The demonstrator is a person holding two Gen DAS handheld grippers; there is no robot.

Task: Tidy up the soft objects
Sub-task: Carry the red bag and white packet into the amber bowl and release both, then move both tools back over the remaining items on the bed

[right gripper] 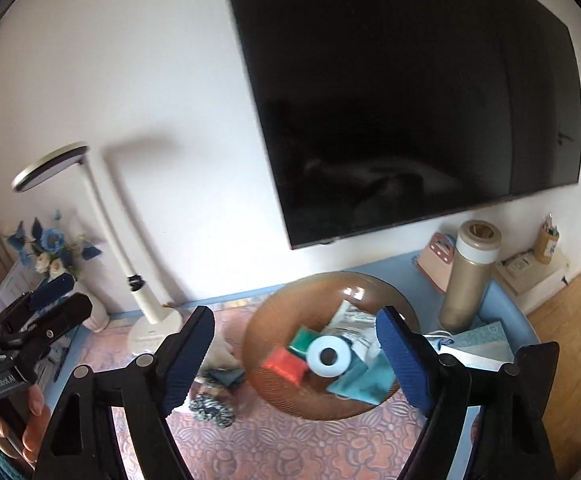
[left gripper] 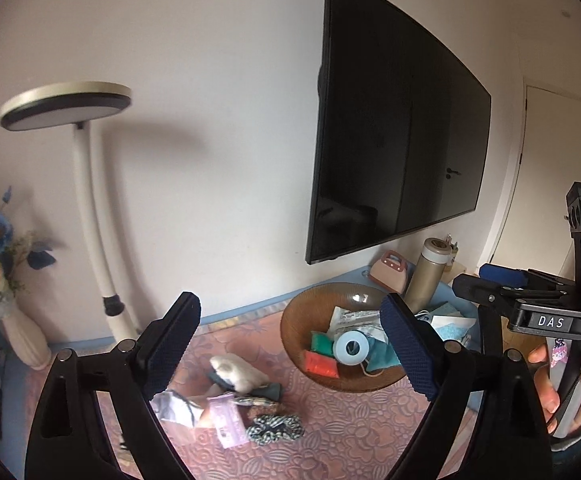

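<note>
Pink floral tablecloth [left gripper: 330, 440] fills the lower frame; both the left gripper [left gripper: 290, 344] and right gripper [right gripper: 294, 360] stand apart, empty. Soft packets, perhaps sponges, lie in the brown glass bowl [right gripper: 370, 284]; a striped scrunchie [left gripper: 276, 429] sits lower centre.

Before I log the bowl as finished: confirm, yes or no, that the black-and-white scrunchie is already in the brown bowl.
No. The scrunchie lies on the pink patterned mat, outside the brown bowl, among other loose items.
</note>
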